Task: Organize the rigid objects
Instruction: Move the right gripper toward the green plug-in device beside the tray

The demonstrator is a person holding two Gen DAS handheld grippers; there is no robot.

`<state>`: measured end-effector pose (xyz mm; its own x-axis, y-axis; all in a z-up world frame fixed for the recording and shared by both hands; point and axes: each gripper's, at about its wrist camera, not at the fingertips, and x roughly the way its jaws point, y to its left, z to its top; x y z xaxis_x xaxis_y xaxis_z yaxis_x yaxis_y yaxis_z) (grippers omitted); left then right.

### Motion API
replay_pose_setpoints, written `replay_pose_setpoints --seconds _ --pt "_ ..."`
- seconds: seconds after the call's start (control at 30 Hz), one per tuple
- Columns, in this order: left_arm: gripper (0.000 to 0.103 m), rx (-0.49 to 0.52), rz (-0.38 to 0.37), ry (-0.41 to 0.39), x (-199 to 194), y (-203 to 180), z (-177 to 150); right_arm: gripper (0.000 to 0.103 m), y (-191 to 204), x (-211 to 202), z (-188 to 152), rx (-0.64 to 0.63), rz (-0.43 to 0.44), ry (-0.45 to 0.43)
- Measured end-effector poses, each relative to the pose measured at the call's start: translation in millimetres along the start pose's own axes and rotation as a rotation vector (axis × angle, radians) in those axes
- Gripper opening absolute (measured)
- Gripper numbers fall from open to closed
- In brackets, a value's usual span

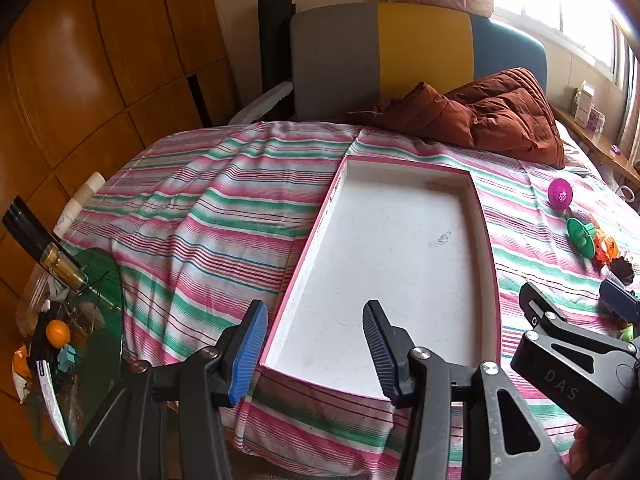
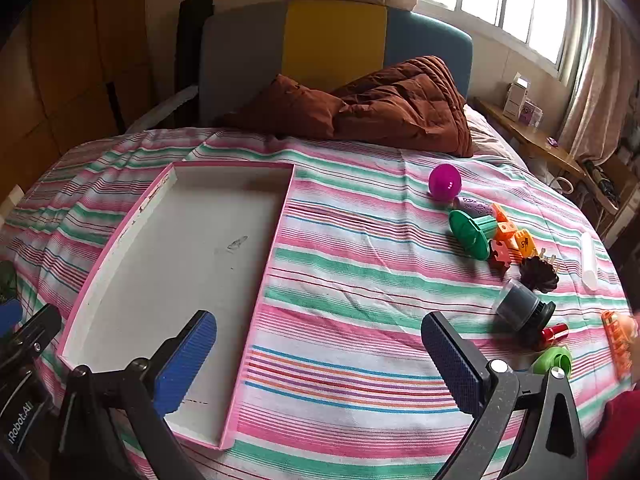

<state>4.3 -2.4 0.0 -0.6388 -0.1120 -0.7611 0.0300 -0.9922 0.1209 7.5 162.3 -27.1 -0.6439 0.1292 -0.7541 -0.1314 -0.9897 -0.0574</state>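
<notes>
Nothing is sorted yet, as far as I can judge. The pink-rimmed tray (image 2: 120, 236) lies on the bed (image 2: 360, 300) toward its left side, and its white floor is bare. All the small things sit in a loose cluster on the striped sheet near the bed's right edge, well apart from the tray: the magenta ball (image 2: 444, 181) farthest back, then the green funnel-shaped toy (image 2: 472, 234) touching the orange blocks (image 2: 512, 238), a dark flower-shaped piece (image 2: 539, 274), a grey capped cylinder (image 2: 520, 308), a small red piece (image 2: 555, 333), a lime-green ring (image 2: 554, 360) and an orange grid toy (image 2: 618, 342) at the very edge.

My left hand-held gripper (image 1: 316, 350) hovers over the tray's near-left corner, released and carrying nothing. My right hand-held gripper (image 2: 320, 364) hangs above bare sheet between tray and cluster, likewise spread wide and empty. Every piece is left to move.
</notes>
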Motion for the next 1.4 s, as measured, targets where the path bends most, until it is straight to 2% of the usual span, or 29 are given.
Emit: replay_pose_setpoints --seconds 0.9,1.27,1.4 --pt "0.05 0.023 0.003 0.0 -2 -8 -3 0.103 -19 -9 -4 0.037 -0.011 -0.003" --pt "0.05 0.035 -0.122 0.04 -1 -19 -11 0.103 -72 -18 -8 0.105 -0.044 -0.024" --pt "0.05 0.072 -0.2 0.049 -1 -29 -16 0.103 -103 -18 -16 0.169 -0.03 -0.002"
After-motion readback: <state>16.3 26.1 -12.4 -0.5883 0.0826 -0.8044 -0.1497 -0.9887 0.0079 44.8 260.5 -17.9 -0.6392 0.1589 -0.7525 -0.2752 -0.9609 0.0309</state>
